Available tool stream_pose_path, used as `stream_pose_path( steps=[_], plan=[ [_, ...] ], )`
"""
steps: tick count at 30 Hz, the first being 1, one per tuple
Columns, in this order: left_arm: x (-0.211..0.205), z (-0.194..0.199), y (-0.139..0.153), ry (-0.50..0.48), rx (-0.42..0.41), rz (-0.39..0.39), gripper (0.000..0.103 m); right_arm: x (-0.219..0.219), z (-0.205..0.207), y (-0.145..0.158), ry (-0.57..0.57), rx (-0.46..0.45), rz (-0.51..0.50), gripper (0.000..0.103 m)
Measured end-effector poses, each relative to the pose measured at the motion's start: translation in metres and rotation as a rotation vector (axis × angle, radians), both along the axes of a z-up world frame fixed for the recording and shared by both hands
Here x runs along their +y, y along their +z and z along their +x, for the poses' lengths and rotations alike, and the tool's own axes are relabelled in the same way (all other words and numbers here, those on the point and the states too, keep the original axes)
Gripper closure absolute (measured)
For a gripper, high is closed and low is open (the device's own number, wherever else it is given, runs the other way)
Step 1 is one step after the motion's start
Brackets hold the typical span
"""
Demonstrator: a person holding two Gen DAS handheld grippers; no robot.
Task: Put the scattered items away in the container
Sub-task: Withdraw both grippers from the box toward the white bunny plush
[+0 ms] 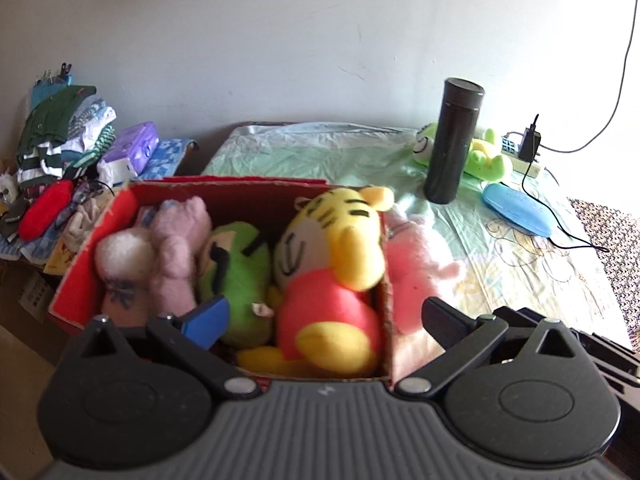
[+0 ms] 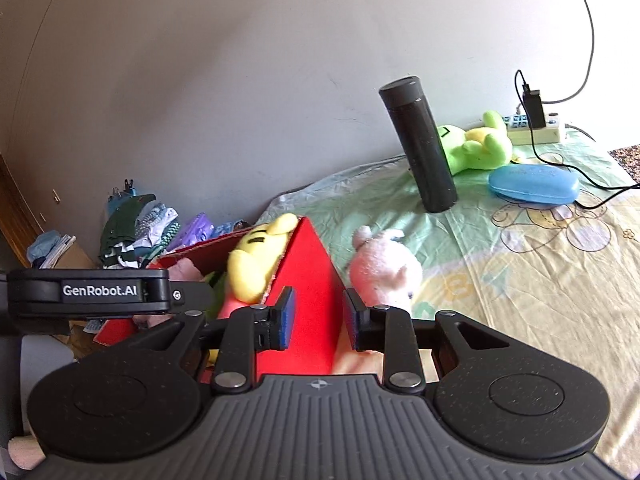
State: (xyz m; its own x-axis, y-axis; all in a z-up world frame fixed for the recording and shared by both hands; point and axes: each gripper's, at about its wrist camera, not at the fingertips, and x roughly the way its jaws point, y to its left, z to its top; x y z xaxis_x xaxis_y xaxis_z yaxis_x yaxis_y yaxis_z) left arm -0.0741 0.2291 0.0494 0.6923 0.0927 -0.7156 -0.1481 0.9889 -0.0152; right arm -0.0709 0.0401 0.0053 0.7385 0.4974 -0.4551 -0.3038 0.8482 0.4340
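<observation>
The red cardboard box (image 1: 80,276) is sitting at the near edge of a bed covered with a pale green printed sheet (image 1: 320,152), already packed with soft toys: a yellow tiger plush (image 1: 332,248) in a red top, a green plush (image 1: 236,276) beside it, and a pale pink plush (image 1: 176,248) at the left. The left gripper (image 1: 324,316) is hovering over the box with its jaws standing wide apart and holding nothing. The right gripper (image 2: 318,316) is straddling the box's right corner with its jaws narrowly parted; whether the pads are actually pressing the cardboard is hard to tell. A pink-white plush (image 2: 384,268) is lying on the sheet just outside the box's right wall. Farther back, a dark flask (image 2: 420,144) is standing upright, with a green frog plush (image 2: 476,144) behind it and a blue glasses case (image 2: 534,182) beside it.
</observation>
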Motion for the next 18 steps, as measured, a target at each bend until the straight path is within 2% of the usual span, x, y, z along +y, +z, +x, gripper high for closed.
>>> stream_pose_path(
  steps=[4,7,12,15,18],
  plan=[
    [-0.020,0.001,-0.009,-0.027,0.023,-0.024,0.001,-0.016,0.007,-0.012,-0.001,0.063,0.009,0.075],
    [-0.037,-0.001,-0.017,-0.093,0.014,-0.029,0.001,-0.026,0.014,-0.021,-0.009,0.111,0.015,0.075],
    [-0.061,-0.007,-0.027,-0.154,-0.027,0.058,0.001,-0.045,0.025,-0.036,-0.016,0.185,0.040,0.075],
    [-0.069,-0.009,-0.028,-0.191,-0.046,0.081,0.001,-0.054,0.029,-0.046,-0.016,0.225,0.050,0.075],
    [-0.078,-0.011,-0.028,-0.271,-0.053,0.033,0.001,-0.062,0.033,-0.054,-0.011,0.242,0.050,0.075]
  ],
)
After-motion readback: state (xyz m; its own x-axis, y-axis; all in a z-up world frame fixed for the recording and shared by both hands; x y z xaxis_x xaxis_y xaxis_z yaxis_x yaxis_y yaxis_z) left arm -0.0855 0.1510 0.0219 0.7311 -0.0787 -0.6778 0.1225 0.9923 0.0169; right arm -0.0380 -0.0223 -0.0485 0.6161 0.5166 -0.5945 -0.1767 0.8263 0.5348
